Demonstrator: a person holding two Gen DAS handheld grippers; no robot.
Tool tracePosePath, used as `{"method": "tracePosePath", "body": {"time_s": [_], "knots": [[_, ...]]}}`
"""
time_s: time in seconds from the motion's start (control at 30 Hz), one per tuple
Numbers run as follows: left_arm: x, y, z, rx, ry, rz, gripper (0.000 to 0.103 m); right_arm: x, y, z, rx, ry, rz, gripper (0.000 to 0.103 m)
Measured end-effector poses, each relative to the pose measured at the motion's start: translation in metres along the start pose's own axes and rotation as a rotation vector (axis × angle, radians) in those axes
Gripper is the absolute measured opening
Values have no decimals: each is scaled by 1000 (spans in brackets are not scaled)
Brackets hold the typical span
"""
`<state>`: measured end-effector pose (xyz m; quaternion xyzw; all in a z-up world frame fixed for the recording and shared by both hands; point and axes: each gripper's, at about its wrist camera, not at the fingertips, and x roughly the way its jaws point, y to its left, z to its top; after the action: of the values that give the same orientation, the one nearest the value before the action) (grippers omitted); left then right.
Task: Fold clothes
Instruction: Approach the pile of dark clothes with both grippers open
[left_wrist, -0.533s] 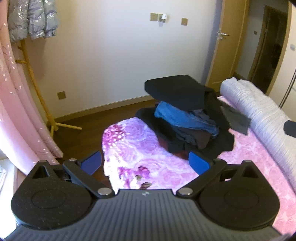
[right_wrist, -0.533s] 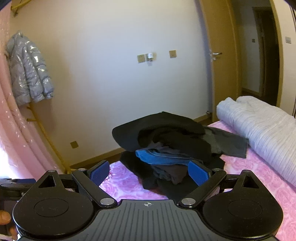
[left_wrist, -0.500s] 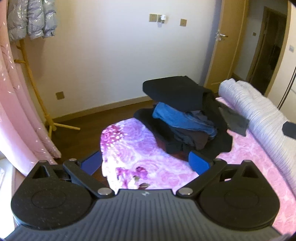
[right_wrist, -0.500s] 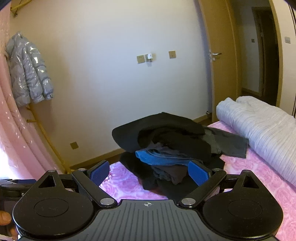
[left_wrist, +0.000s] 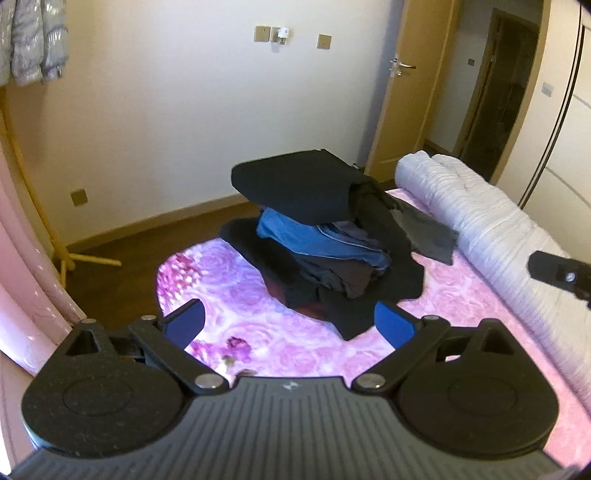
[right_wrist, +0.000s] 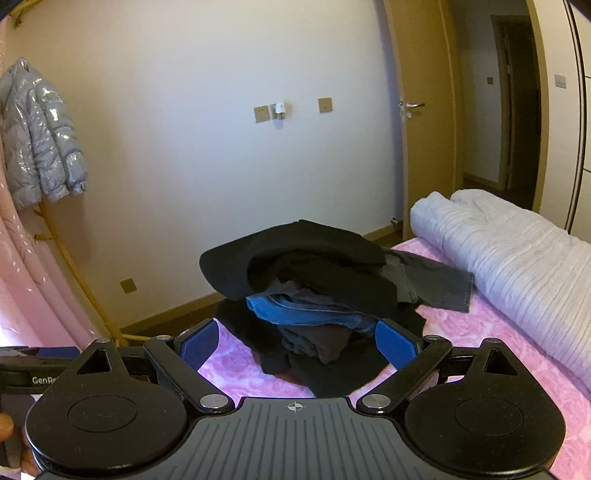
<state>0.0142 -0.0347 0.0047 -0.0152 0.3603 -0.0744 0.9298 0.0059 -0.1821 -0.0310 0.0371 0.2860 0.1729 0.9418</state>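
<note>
A heap of clothes (left_wrist: 325, 236) lies at the far corner of a bed with a pink flowered sheet (left_wrist: 266, 332). On top is a black garment (left_wrist: 295, 184), under it blue jeans (left_wrist: 314, 240) and dark grey pieces. My left gripper (left_wrist: 288, 325) hovers open above the sheet, short of the heap, with nothing between its blue pads. In the right wrist view the same heap (right_wrist: 314, 288) sits just beyond my right gripper (right_wrist: 297, 345), which is open and empty too. A grey garment (right_wrist: 439, 284) spreads to the heap's right.
A rolled white quilt (left_wrist: 491, 229) runs along the bed's right side. A wooden coat stand (right_wrist: 70, 258) with a silver puffer jacket (right_wrist: 37, 136) stands at the left by pink curtains (left_wrist: 26, 266). A wooden door (right_wrist: 424, 122) stands open at the back right. The other gripper (left_wrist: 561, 273) shows at the right edge.
The left gripper has shifted a little, so the heap sits slightly lower and more to the right in its view. The right view is almost unchanged. Both grippers stay open.
</note>
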Motion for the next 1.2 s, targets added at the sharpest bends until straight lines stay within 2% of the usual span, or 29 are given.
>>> {"method": "tracePosePath", "body": {"time_s": [0.1, 0.3, 1.2], "knots": [[-3, -1, 1, 16, -51, -9, 93, 0, -3, 1, -5, 3, -10, 95], [2, 9, 11, 2, 2, -1, 93, 6, -3, 4, -17, 28, -30, 95], [8, 13, -5, -24, 32, 25, 93, 25, -7, 2, -18, 82, -65, 95]]}}
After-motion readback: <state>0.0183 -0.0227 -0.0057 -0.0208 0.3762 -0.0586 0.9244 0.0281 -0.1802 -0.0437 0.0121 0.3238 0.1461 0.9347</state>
